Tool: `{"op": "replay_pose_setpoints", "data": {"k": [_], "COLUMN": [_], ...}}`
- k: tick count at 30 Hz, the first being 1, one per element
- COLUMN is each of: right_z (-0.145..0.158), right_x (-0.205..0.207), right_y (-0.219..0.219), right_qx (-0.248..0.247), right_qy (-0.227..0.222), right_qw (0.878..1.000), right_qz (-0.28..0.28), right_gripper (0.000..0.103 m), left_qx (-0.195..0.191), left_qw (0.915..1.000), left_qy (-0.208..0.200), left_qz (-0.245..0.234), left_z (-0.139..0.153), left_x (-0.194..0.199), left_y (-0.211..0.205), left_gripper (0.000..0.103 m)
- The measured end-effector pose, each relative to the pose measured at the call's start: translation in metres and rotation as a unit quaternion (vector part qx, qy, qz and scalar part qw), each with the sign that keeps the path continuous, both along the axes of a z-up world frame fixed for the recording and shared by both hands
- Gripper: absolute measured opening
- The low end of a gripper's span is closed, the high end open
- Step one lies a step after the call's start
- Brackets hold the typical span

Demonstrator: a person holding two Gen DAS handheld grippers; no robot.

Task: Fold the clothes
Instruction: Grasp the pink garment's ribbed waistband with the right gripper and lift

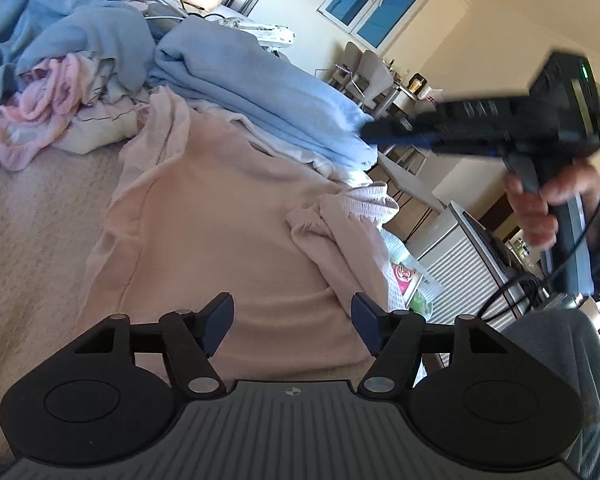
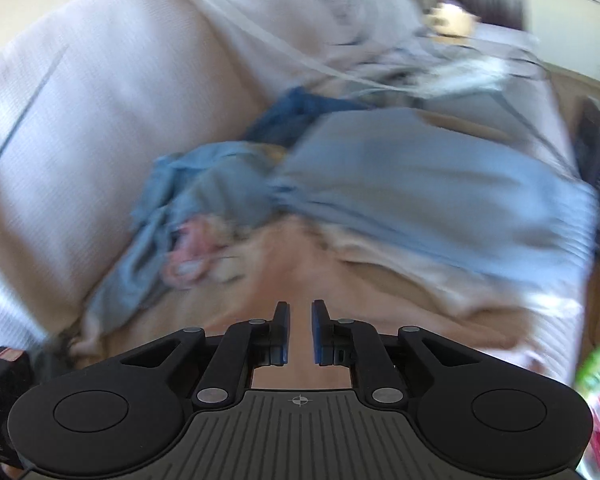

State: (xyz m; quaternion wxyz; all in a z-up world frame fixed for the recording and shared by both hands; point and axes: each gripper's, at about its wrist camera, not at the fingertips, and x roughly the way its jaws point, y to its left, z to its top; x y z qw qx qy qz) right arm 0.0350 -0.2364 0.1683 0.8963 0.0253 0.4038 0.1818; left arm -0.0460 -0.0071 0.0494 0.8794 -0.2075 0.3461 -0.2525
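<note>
With the pink sweatshirt (image 1: 220, 216) spread on the sofa (image 1: 40, 208) under my released left gripper (image 1: 292, 322), I'd bring the nearly clenched, empty right gripper (image 2: 300, 330) down onto its loose sleeve (image 1: 340, 220) and fold it squarely inward.

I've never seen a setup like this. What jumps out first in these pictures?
A big pale pink sweatshirt lies spread over the sofa, right ahead of the left gripper, whose fingers stand apart with nothing between them. Behind it sits a folded light blue garment. At the right, a hand holds the right gripper in the air, blurred.
</note>
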Motion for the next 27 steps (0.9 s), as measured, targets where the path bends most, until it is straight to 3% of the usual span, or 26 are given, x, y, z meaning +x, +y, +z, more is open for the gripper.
{"op": "replay_pose_setpoints", "data": {"k": [4, 7, 11, 16, 19, 25, 27], "right_z": [-0.005, -0.009, -0.022, -0.050, -0.066, -0.078, -0.079], "right_x": [-0.011, -0.017, -0.015, -0.002, 0.003, -0.002, -0.007], "right_y": [-0.045, -0.059, -0.044, -0.015, -0.005, -0.008, -0.010], "right_qx": [-0.011, -0.013, -0.015, -0.057, -0.096, -0.110, -0.107], "right_qy": [0.014, 0.023, 0.041, 0.056, 0.064, 0.068, 0.061], "right_qw": [0.999, 0.998, 0.999, 0.996, 0.993, 0.991, 0.992], "right_qz": [-0.051, -0.053, -0.009, 0.034, 0.032, 0.036, 0.035], "right_gripper": [0.014, 0.017, 0.017, 0.019, 0.028, 0.028, 0.024], "left_qx": [-0.020, -0.008, 0.040, 0.035, 0.018, 0.009, 0.005], "left_qw": [0.9998, 0.9997, 0.9985, 0.9990, 0.9996, 0.9995, 0.9996], "left_qy": [-0.009, -0.021, -0.019, -0.001, 0.015, 0.021, 0.022], "left_qz": [-0.005, -0.008, -0.033, -0.029, -0.018, -0.020, -0.020], "left_z": [0.009, 0.011, 0.004, -0.006, -0.010, -0.016, -0.017], "left_x": [0.024, 0.042, 0.058, 0.055, 0.052, 0.051, 0.052], "left_y": [-0.024, -0.049, -0.077, -0.070, -0.058, -0.056, -0.056], "left_gripper": [0.070, 0.071, 0.057, 0.057, 0.060, 0.062, 0.063]}}
